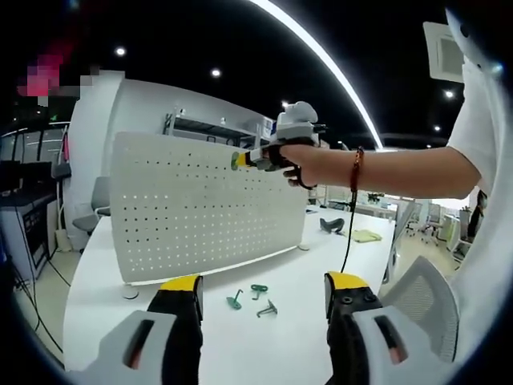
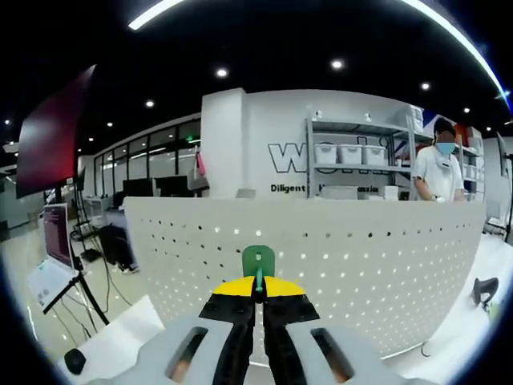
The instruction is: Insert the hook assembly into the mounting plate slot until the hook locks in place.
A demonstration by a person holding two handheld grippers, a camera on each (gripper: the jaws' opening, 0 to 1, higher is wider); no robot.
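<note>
1. The green hook (image 2: pixel 258 263) sits pinched between the yellow tips of the right gripper (image 2: pixel 258 290). Its jaws are squeezed almost closed on the hook's thin stem.
2. The flat green top of the hook pokes up past the jaw tips. It is close in front of the white board full of holes (image 2: pixel 337 257), near the board's top edge. I cannot tell if it is touching the board.
3. In the left gripper view, the same hook (image 1: pixel 236 161) is by the top edge of the board (image 1: pixel 200 208), held out by the right gripper (image 1: pixel 250 159) in a person's hand (image 1: pixel 292 160).
4. The board stands upright on a white table (image 1: pixel 296 321).
5. The left gripper (image 1: pixel 263 290) is low over the table, in front of the board. Its jaws are wide open and hold nothing.
6. On the table in front of the board lie three more small hooks (image 1: pixel 252 298), two green and one grey. They are out past the left jaw tips, in the gap between them.
7. Nothing stands between the held hook and the board.
8. Behind the board are shelves with white boxes (image 2: pixel 353 152). A person in a white shirt (image 2: pixel 437 168) stands beside them.
</note>
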